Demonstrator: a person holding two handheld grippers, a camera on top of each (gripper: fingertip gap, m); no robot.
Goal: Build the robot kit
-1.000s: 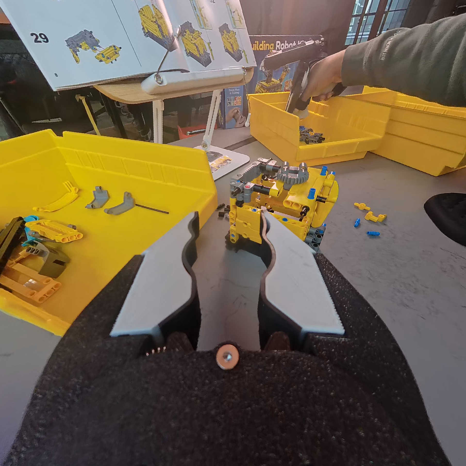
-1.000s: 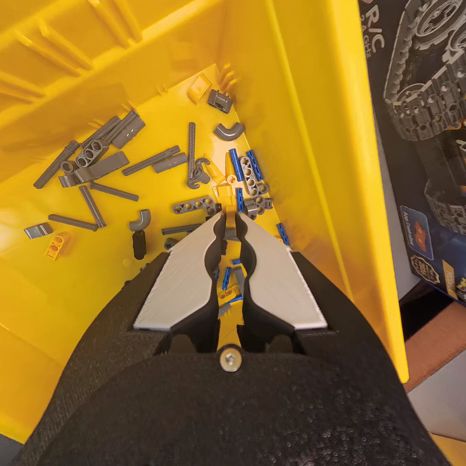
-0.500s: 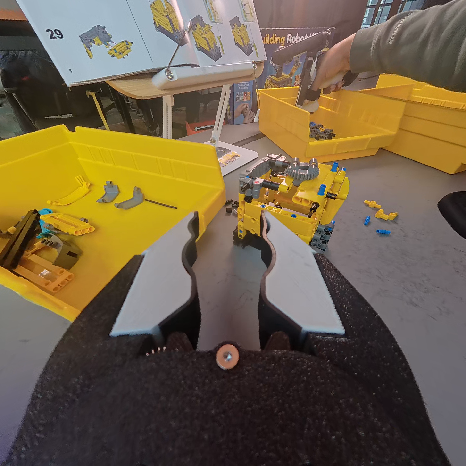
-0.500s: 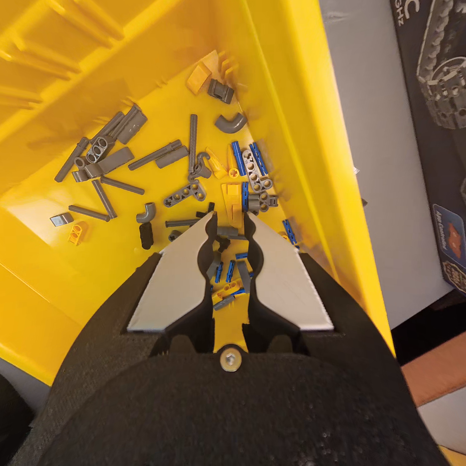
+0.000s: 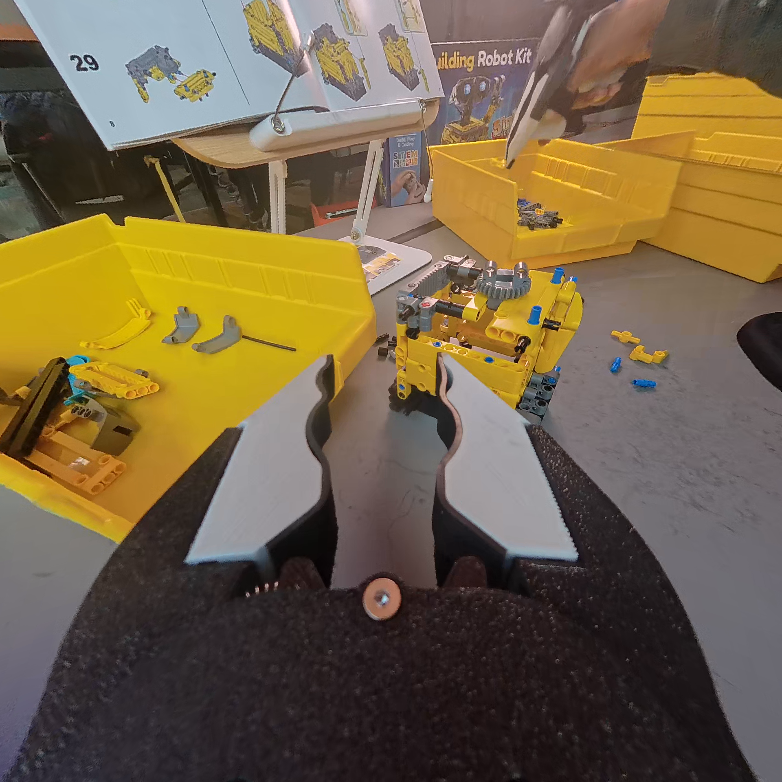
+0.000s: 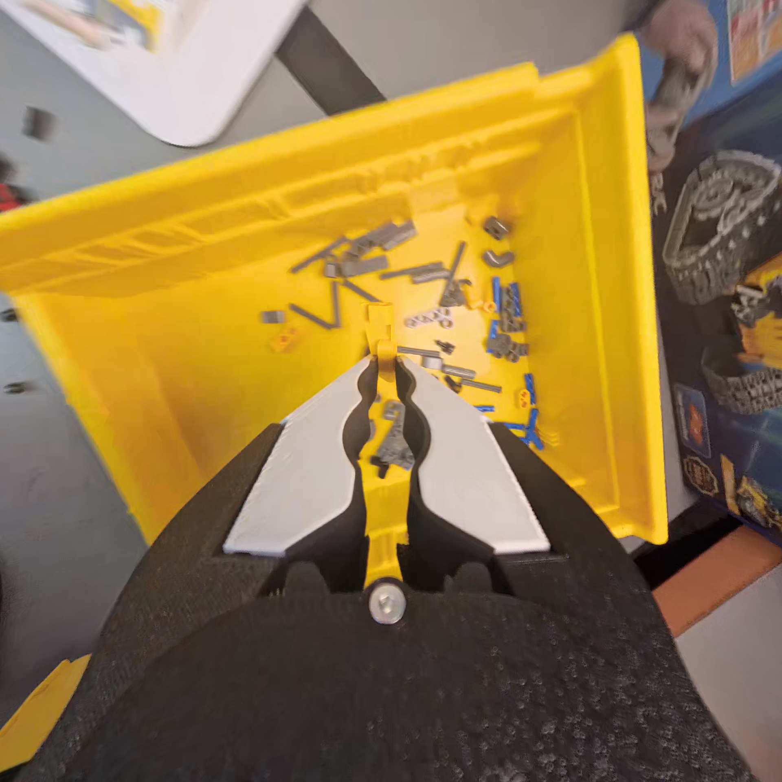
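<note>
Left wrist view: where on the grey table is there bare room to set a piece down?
Bare table lies right of the left tongs, below the loose blue and yellow pins. A narrow strip runs between the near yellow bin and the yellow model. The back is crowded with bins and the booklet stand.

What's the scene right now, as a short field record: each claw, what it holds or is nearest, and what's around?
left claw: open, empty, low over the grey table
nearest to left claw: yellow brick model, right fingertip against its front
left side: yellow bin with loose parts
right claw: shut on a small yellow piece, raised above the parts bin
parts bin contents: grey and blue pieces
image quality: right wrist view blurred
</note>
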